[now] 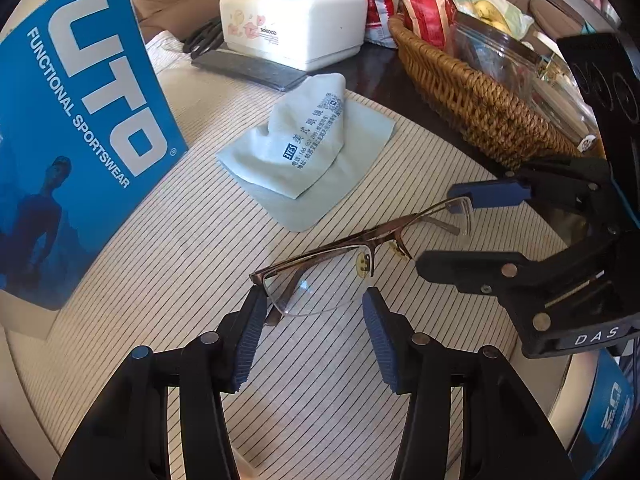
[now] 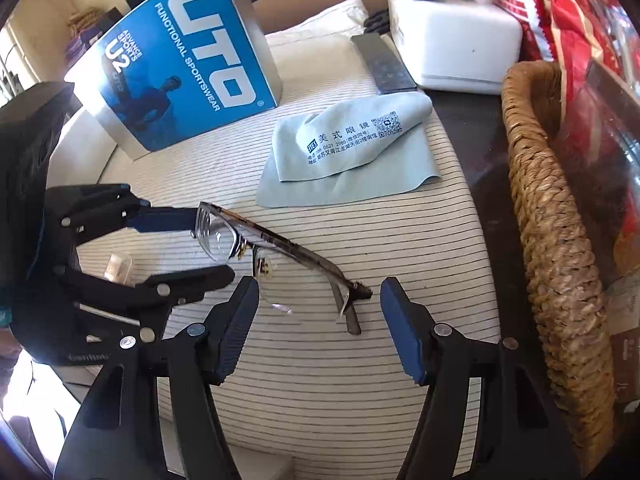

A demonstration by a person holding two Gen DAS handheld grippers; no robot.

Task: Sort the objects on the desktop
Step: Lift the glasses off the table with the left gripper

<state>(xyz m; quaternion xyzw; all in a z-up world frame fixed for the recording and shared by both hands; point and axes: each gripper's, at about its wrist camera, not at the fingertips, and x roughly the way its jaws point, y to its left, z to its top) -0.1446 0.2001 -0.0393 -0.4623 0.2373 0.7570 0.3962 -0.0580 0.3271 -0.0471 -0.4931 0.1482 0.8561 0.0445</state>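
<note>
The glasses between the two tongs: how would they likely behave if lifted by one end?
The glasses look light, with a thin metal half-rim, so they would probably lift easily. The lens bottoms are unframed, so squeezing there seems risky. The folded temples may swing open, and smooth metal could slip against the left tongs pads.
</note>
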